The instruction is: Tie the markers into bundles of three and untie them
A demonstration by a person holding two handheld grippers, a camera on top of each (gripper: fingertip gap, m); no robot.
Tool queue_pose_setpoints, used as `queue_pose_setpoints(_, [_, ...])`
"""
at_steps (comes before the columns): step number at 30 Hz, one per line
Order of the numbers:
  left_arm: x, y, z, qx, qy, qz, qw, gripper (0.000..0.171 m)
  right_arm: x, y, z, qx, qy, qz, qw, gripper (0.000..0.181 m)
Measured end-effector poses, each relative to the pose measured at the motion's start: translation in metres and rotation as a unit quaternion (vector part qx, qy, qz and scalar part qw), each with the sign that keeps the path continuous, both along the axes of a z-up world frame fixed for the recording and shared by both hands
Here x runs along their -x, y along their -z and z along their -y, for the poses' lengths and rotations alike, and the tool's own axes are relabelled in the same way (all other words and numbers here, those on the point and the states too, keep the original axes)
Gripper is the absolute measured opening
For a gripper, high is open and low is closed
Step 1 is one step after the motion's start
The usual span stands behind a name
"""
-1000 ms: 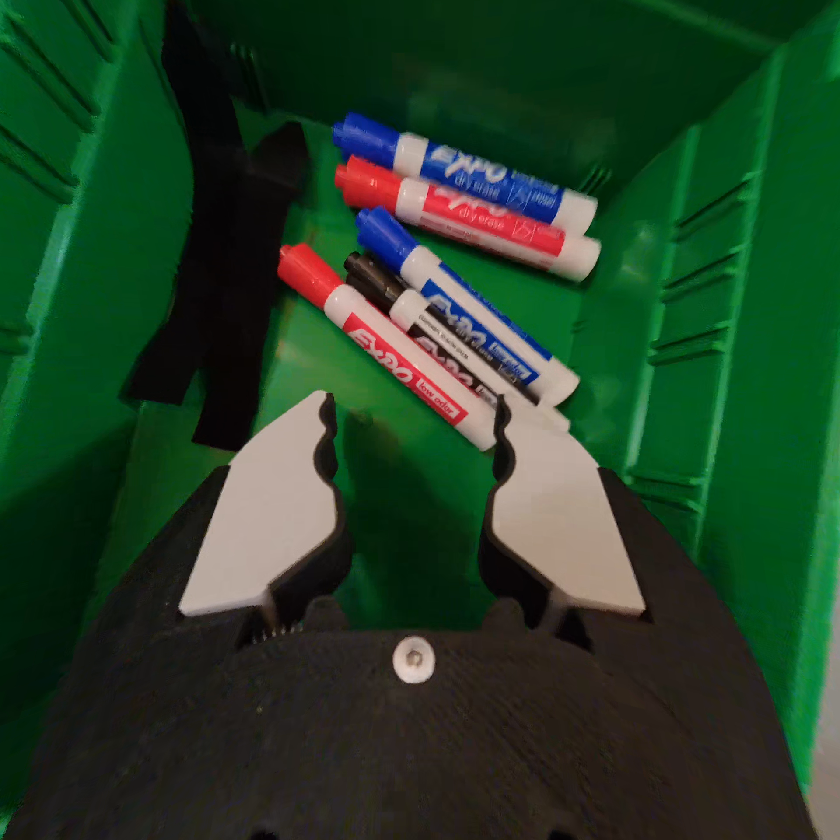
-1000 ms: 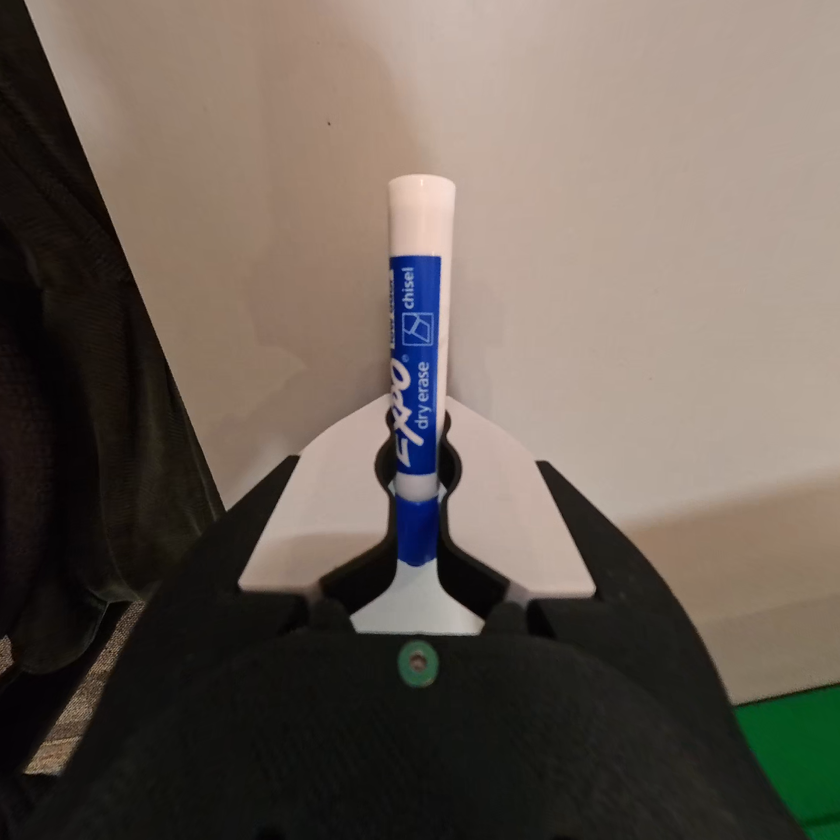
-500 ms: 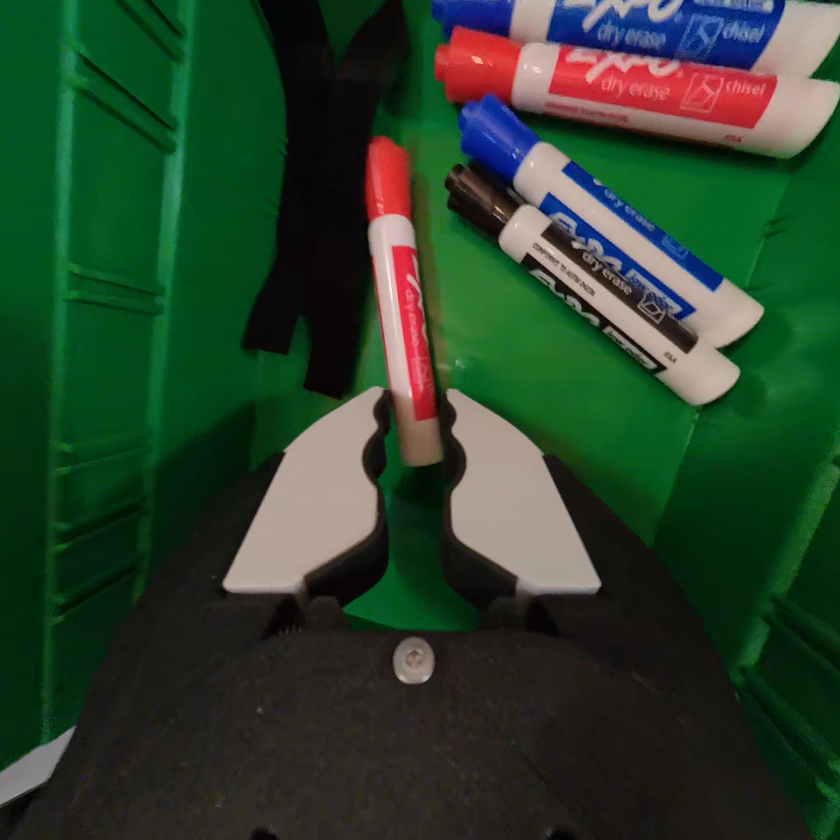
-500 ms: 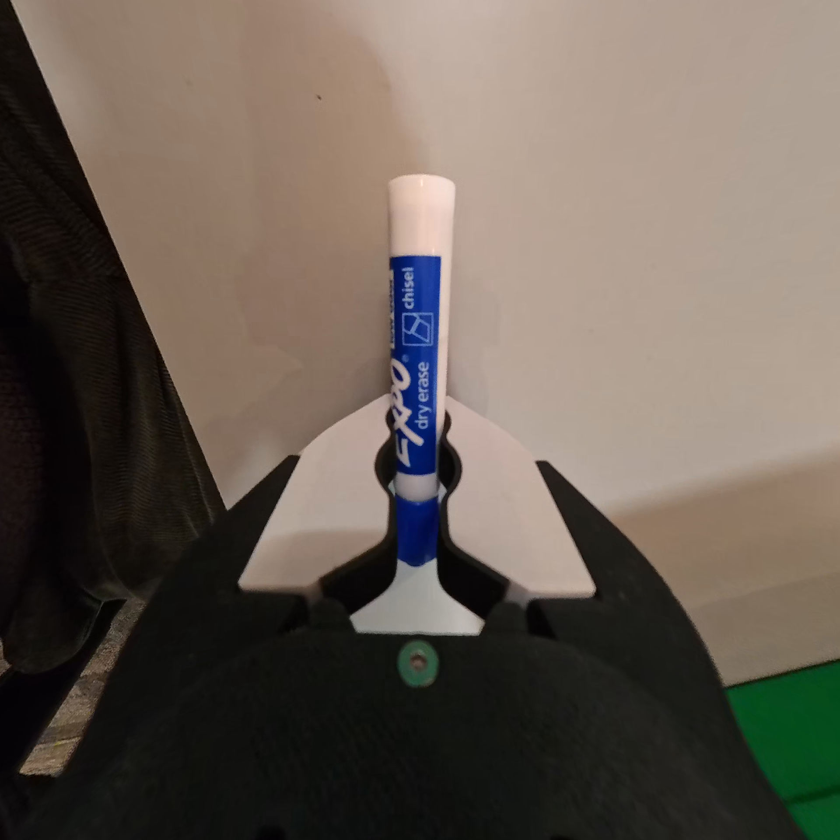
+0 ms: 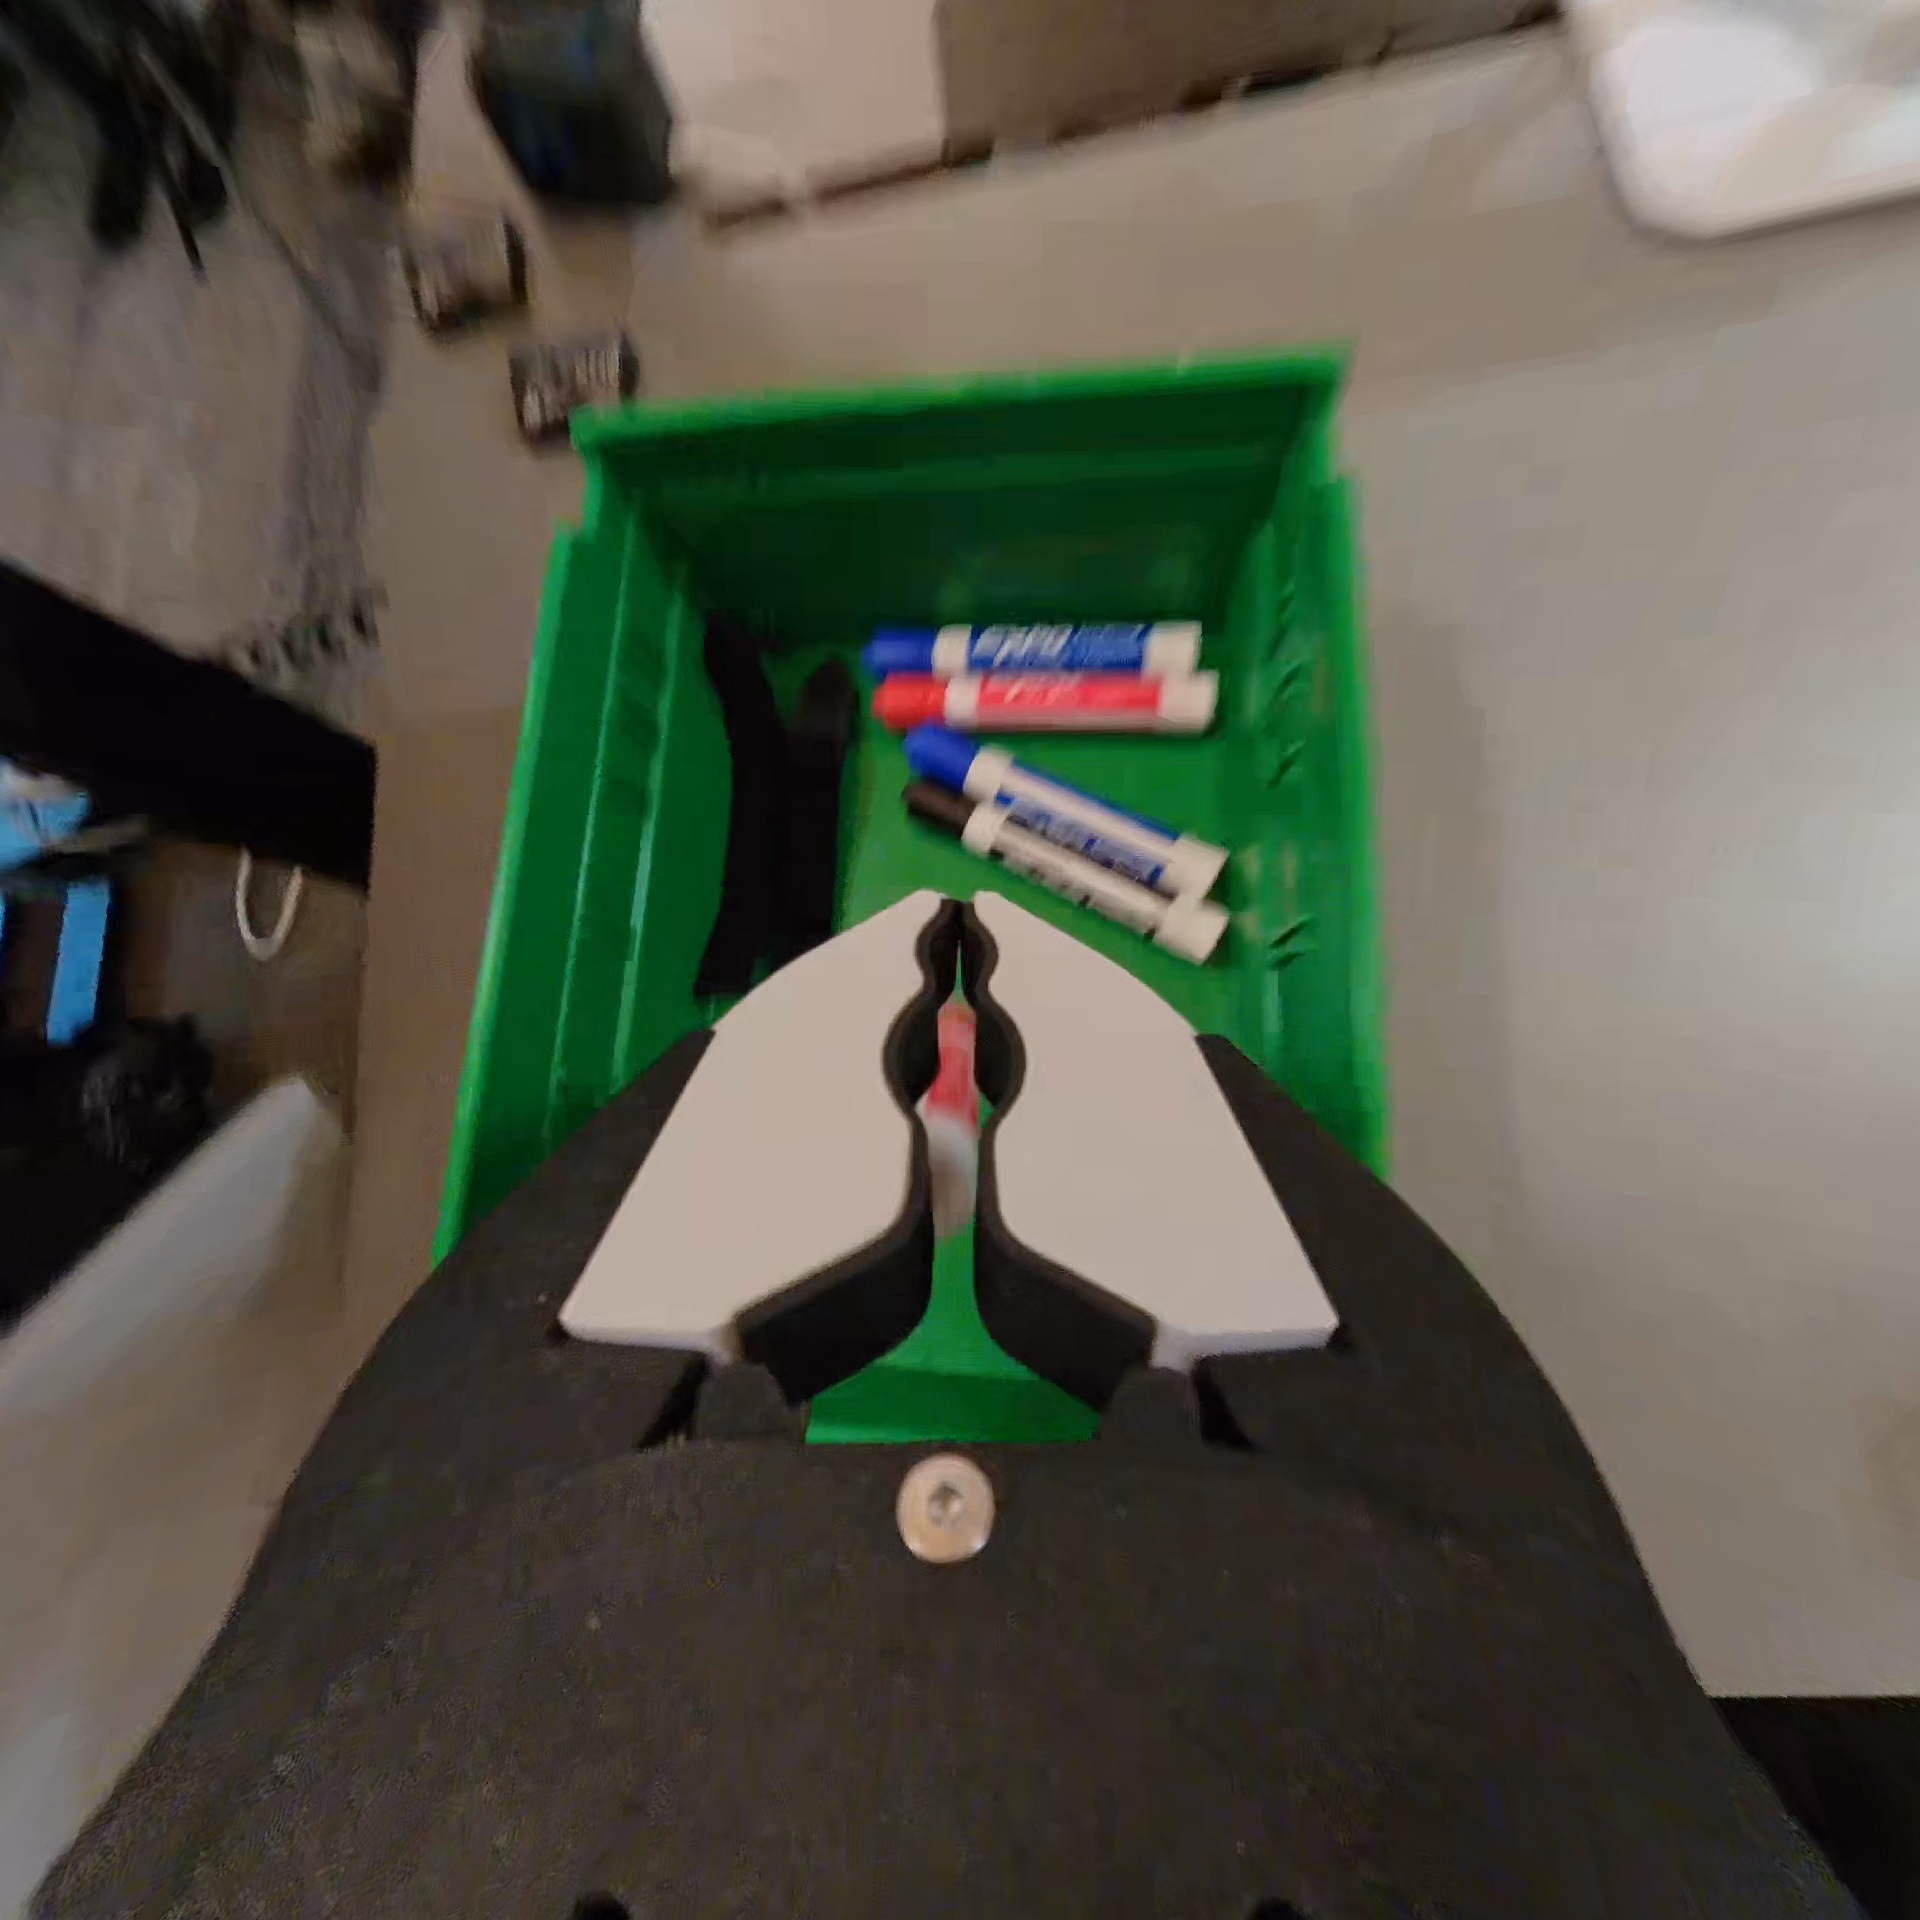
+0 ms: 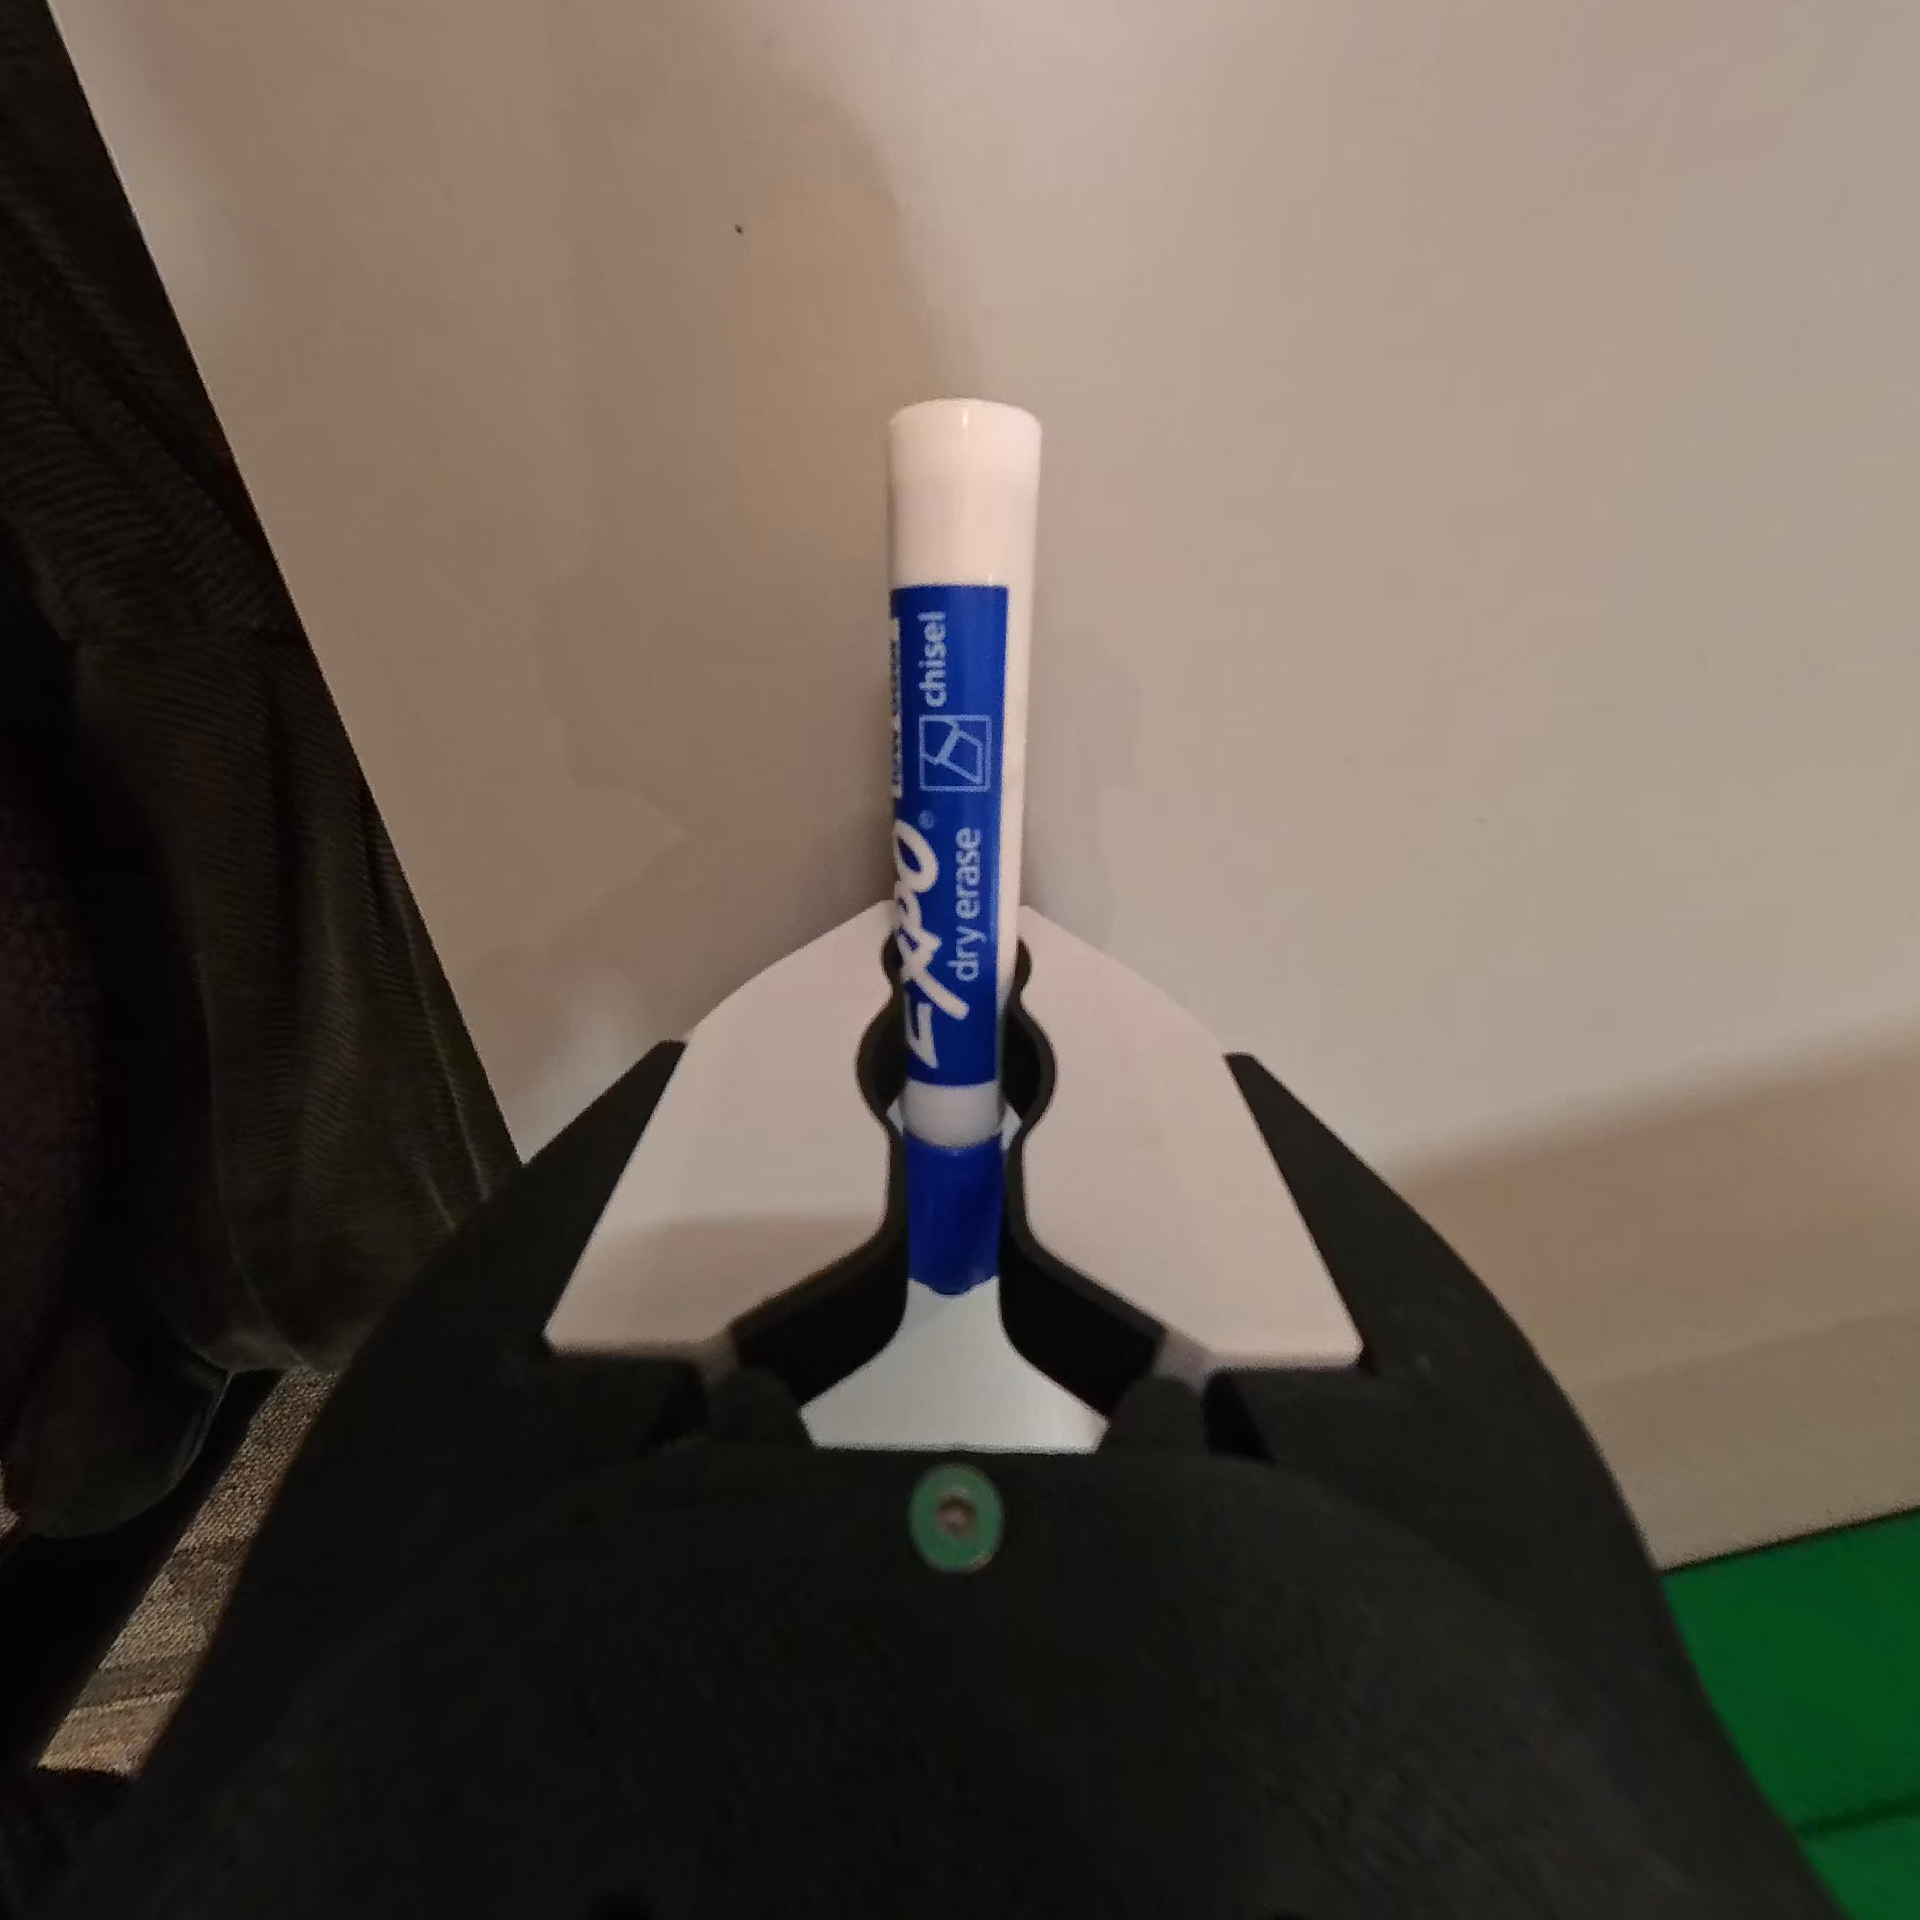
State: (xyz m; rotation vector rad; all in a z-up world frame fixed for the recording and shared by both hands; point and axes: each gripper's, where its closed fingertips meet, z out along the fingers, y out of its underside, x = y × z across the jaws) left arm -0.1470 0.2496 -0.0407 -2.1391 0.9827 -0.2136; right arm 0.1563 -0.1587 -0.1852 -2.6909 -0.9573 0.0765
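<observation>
In the left wrist view my left gripper is shut, its tips touching, high above the green bin. A red marker shows through the slot behind the tips, lower down and apart from the pads. On the bin floor lie a blue marker, a red marker, another blue marker and a black marker, beside black straps. In the right wrist view my right gripper is shut on a blue marker that points forward over the beige table.
The bin stands on a beige table. A white object lies at the far right and dark furniture at the left. In the right wrist view a dark garment fills the left and a green bin corner shows at lower right. The left gripper's tips are roughly 55 cm from the right gripper's.
My left gripper closed around the red marker in the bin, then pulled up and back. Its pads came together without the marker, which left the grasp. The right gripper and its blue marker stayed still.
</observation>
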Motion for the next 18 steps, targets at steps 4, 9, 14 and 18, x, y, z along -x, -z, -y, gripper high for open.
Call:
queue_pose_setpoints(4, [-0.022, -0.032, 0.023, -0.042, 0.044, 0.008, 0.998, 0.001, 0.001, -0.001, 0.001, 0.000, -0.002, 0.002, 1.000, 0.014])
queue_pose_setpoints(9, [0.015, 0.043, 0.019, 0.023, 0.032, -0.170, 0.985, 0.013, 0.003, -0.003, 0.001, -0.005, -0.006, 0.003, 1.000, 0.014])
queue_pose_setpoints(14, [0.033, 0.108, 0.048, 0.208, 0.048, -0.166, 0.963, 0.041, 0.003, -0.003, 0.001, -0.006, -0.011, 0.010, 1.000, 0.014])
queue_pose_setpoints(18, [0.030, 0.120, 0.049, 0.231, 0.055, -0.140, 0.961, 0.041, 0.002, 0.000, 0.000, -0.002, -0.010, 0.010, 1.000, 0.014])
